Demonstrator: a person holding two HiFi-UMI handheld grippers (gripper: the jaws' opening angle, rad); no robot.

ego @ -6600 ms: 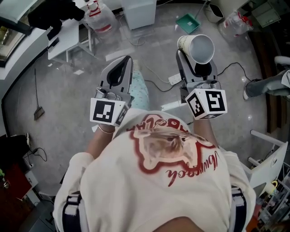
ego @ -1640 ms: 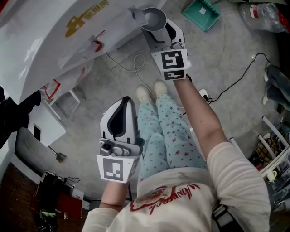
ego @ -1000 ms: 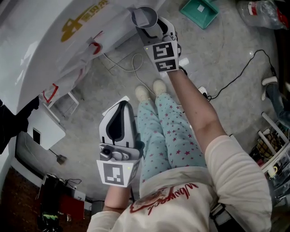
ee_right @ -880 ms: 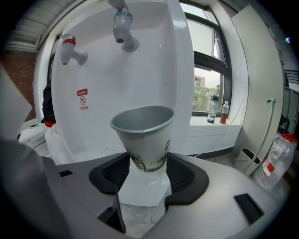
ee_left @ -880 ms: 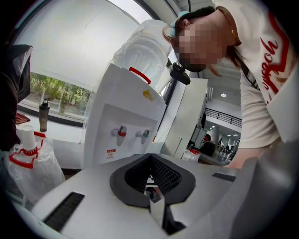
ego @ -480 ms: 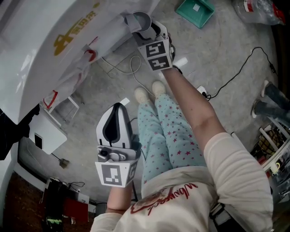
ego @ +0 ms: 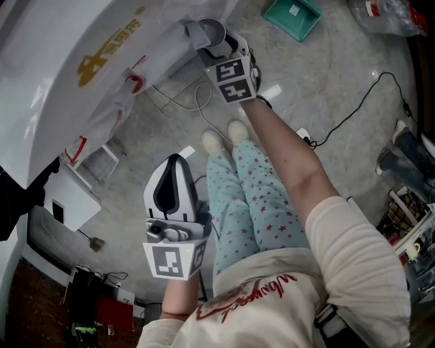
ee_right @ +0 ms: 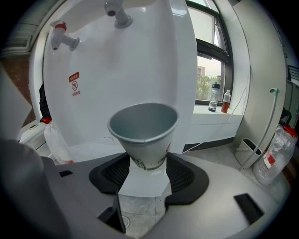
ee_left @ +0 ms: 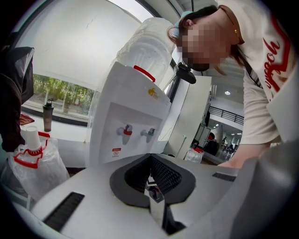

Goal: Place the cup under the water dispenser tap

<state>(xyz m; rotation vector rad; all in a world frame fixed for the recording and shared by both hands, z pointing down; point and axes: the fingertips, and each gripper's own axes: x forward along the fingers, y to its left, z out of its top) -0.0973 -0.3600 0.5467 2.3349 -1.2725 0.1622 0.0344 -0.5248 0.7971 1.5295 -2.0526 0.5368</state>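
Paper cup [ee_right: 144, 133] sits pinched between fingers [ee_right: 186, 176] of the right gripper [ee_right: 143, 164].

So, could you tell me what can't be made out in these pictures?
Grey tap: cut off by the top edge, right gripper view.
Warning label: print too small, right gripper view.
Any ledge below the tap: hidden behind the cup, right gripper view.
Cup's base: hidden by the right gripper, head view.

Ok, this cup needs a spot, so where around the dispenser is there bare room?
Bare: the dispenser front below the red tap and grey tap, beyond the cup in the right gripper. Also the floor between the green dustpan and black cable. Crowded: beside the dispenser, where a bagged bottle stands, and the white cable by the shoes.
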